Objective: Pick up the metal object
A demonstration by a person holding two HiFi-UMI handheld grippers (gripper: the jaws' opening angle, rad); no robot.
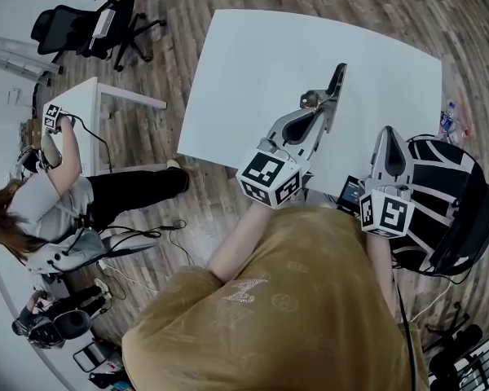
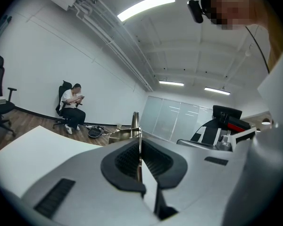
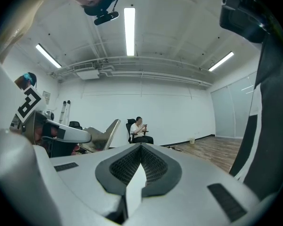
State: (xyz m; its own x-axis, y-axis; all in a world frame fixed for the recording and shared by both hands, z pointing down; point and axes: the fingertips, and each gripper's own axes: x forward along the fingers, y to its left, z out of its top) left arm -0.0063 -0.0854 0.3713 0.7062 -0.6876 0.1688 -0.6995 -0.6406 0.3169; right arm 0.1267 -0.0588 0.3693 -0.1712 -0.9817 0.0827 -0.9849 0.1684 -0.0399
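Note:
The metal object [image 1: 335, 86] is a flat, angled silver piece held above the white table [image 1: 253, 72]. My left gripper [image 1: 320, 114] is shut on its lower end. In the left gripper view the metal object [image 2: 135, 124] sticks up thin and edge-on from between the closed jaws of the left gripper [image 2: 139, 146]. My right gripper [image 1: 389, 134] hangs to the right of it, off the table's near right corner, shut with nothing in it. The right gripper view shows the right gripper [image 3: 141, 148] closed, and the metal object [image 3: 105, 134] at its left.
A black and white bag [image 1: 444, 202] lies under my right gripper. A small dark device [image 1: 350, 192] sits at the table's near edge. On the floor at the left are a person [image 1: 57, 194], a small white table [image 1: 85, 104] and an office chair [image 1: 90, 27].

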